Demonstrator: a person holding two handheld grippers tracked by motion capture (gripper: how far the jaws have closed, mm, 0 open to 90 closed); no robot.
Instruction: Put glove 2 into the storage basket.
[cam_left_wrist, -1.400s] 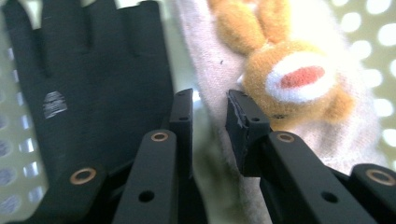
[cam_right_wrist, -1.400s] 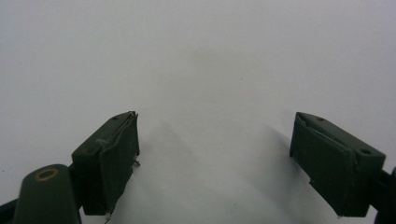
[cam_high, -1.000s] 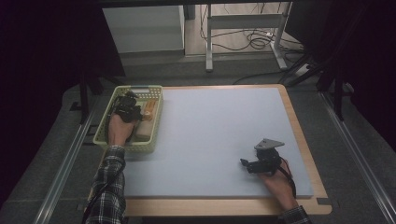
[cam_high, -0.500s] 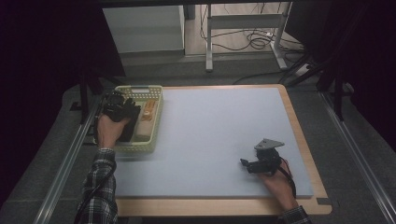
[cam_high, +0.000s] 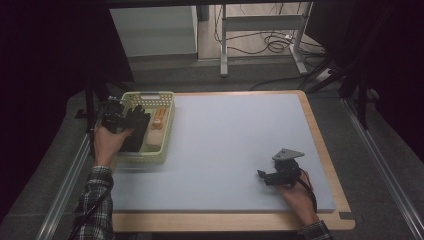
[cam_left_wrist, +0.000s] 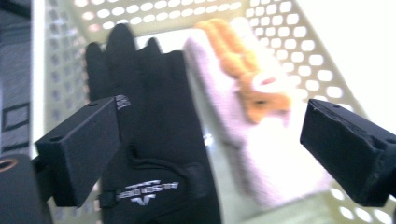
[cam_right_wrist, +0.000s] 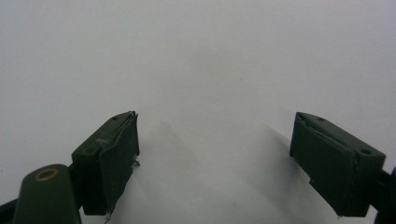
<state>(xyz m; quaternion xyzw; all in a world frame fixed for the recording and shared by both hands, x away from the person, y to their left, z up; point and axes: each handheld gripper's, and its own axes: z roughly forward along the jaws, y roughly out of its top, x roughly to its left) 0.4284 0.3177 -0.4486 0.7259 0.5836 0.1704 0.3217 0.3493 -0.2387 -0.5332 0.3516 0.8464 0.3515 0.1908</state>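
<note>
A pale green perforated basket (cam_high: 141, 159) stands at the left edge of the blue-grey mat (cam_high: 225, 135). In it lie a black glove (cam_high: 136, 131) and, to its right, a pink glove with orange fingers (cam_high: 158, 120). My left gripper (cam_high: 113, 121) hovers over the basket's left rim. In the left gripper view its jaws (cam_left_wrist: 205, 121) have just been opening and stand wide apart above the black glove (cam_left_wrist: 154, 140) and the pink glove (cam_left_wrist: 261, 154), with nothing pressed between them. My right gripper (cam_high: 266, 176) rests low over the mat at the front right, open with nothing between its fingers (cam_right_wrist: 215, 140).
The mat lies on a wooden table whose border (cam_high: 320, 135) shows along the right and front. Dark metal rails (cam_high: 65, 175) run along both sides. Beyond the far edge are desk legs and cables (cam_high: 270, 45) on the floor.
My left hand has drawn back from over the basket to its left rim and risen a little, and its jaws have opened. The black glove now lies uncovered. The right hand has kept still.
</note>
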